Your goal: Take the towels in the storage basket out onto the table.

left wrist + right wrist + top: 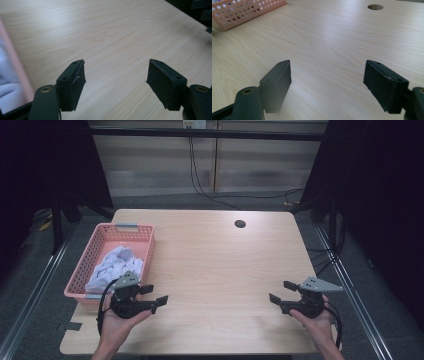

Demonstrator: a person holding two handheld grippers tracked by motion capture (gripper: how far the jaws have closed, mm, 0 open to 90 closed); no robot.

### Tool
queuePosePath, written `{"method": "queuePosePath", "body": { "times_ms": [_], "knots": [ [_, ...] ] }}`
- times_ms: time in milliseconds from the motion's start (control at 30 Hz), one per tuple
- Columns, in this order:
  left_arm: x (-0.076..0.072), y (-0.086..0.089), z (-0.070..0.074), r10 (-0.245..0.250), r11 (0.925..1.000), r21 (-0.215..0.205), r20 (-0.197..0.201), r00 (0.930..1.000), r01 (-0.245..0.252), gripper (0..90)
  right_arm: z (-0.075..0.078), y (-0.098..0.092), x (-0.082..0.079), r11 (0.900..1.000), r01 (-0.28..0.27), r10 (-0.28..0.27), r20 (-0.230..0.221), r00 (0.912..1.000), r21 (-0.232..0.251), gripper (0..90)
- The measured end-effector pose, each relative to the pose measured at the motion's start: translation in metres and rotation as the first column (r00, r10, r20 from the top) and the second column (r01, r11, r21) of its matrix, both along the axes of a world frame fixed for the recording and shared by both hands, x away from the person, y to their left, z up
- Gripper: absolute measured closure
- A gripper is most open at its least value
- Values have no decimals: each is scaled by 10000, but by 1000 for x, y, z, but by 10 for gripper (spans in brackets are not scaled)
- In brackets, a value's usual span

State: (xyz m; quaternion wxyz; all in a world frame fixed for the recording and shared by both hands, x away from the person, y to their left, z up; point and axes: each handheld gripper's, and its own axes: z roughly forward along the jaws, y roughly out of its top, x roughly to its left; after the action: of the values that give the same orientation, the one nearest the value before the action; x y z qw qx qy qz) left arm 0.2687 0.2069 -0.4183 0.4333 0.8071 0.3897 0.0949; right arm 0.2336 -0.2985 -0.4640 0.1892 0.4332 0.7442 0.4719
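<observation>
A pink plastic basket (98,248) stands on the left side of the wooden table (215,260), with crumpled white cloth (116,265) inside it. My left gripper (155,294) is held just off the basket's near right corner, open, with nothing between its jaws. In the left gripper view the jaws (116,65) stand wide over bare wood, with the basket's rim (17,67) and the cloth (7,85) at the left edge. My right gripper (281,291) is near the table's front right, also open and empty. Its own view has the jaws (327,65) apart over the tabletop.
A round cable hole (240,224) sits at the far right of the table, seen too in the right gripper view (375,7), where the basket (244,10) lies far left. Dark curtains flank the table; cables trail on the floor behind.
</observation>
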Motion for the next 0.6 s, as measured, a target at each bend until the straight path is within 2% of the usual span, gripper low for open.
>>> {"method": "queuePosePath", "body": {
  "times_ms": [67, 133, 200, 267, 367, 400, 500, 600],
  "knots": [
    [6, 7, 6, 171, 9996, 243, 55, 9998, -173, 278, 0, 0, -1, 10000, -31, 32, 95, 9999, -64, 235],
    [13, 16, 11, 439, 9989, 192, -79, 9990, -438, 254, 0, 0, -1, 10000, -65, 66, 87, 9999, -26, 229],
    [19, 26, 16, 693, 9973, 242, 56, 9976, -694, 237, -1, 0, -1, 10000, -28, 28, -4, 10000, -59, 229],
    [24, 35, 21, 827, 9965, 103, -43, 9966, -827, 211, 0, 1, 0, 9999, -51, 52, 20, 10000, -107, 229],
    [33, 52, 28, 1209, 9920, 383, -67, 9926, -1206, 172, 1, 5, -2, 9996, -168, 168, 12, 9999, -207, 224],
    [33, 52, 28, 1209, 9920, 383, -67, 9926, -1206, 169, 1, 5, -2, 9996, -168, 168, 12, 9999, -207, 224],
    [43, 68, 30, 1918, 9808, 388, -104, 9814, -1912, 163, 0, 7, -3, 9993, -295, 295, -39, 9996, -220, 241],
    [48, 76, 28, 2040, 9779, 528, -276, 9786, -2024, 162, 0, 7, -1, 9996, -206, 205, -73, 9998, -171, 241]
  ]
}}
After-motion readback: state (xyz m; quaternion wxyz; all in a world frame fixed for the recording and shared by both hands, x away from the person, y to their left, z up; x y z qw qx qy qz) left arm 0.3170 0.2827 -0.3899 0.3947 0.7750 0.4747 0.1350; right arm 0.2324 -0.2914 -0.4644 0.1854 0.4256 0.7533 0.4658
